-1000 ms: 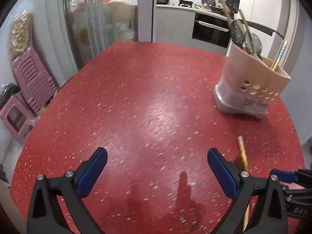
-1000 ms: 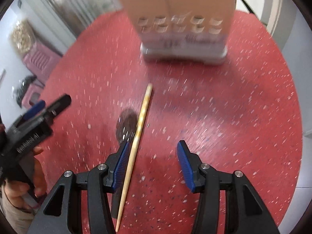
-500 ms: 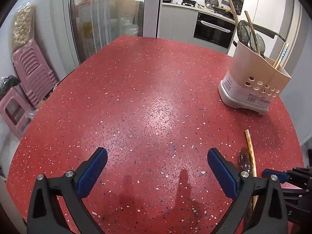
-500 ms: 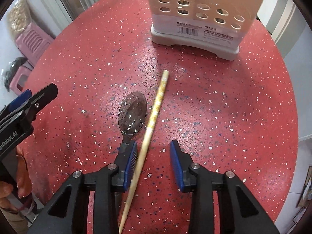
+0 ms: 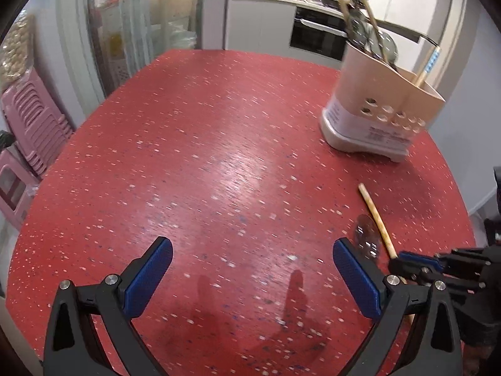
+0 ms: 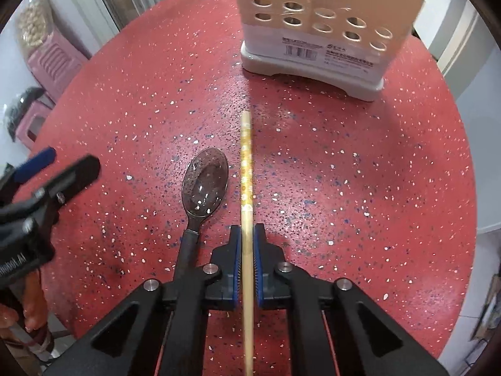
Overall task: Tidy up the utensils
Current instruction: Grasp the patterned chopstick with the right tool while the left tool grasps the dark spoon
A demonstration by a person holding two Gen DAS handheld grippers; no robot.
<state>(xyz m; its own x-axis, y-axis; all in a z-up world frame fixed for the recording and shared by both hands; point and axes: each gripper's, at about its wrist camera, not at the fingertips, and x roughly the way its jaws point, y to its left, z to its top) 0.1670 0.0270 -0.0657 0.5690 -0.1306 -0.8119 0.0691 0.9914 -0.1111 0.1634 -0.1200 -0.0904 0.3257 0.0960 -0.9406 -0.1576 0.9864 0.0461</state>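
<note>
A single wooden chopstick [image 6: 246, 163] lies on the red speckled table [image 6: 360, 172], pointing toward the beige utensil holder [image 6: 316, 15]. My right gripper [image 6: 246, 235] is shut on the chopstick, both blue pads pressed against its sides. Just left of it rests a dark spoon [image 6: 205, 181], bowl up, its black handle running under the left finger. In the left wrist view, my left gripper [image 5: 250, 269] hovers open over bare table, nothing between its fingers. The chopstick [image 5: 377, 219], spoon [image 5: 367, 240] and right gripper [image 5: 416, 263] show at its right. The holder [image 5: 375, 116] carries ladles and chopsticks.
Pink plastic stools [image 5: 28, 125] stand off the table's left edge. A glass-door cabinet [image 5: 141, 25] and kitchen counter with an oven [image 5: 316, 34] lie beyond the far edge. A hand [image 6: 18, 313] holds the left gripper [image 6: 47, 188] at the left.
My right gripper's jaws have come together from half open onto the chopstick, which now lies straight between them. The spoon is left outside the left finger. The left gripper tilted slightly.
</note>
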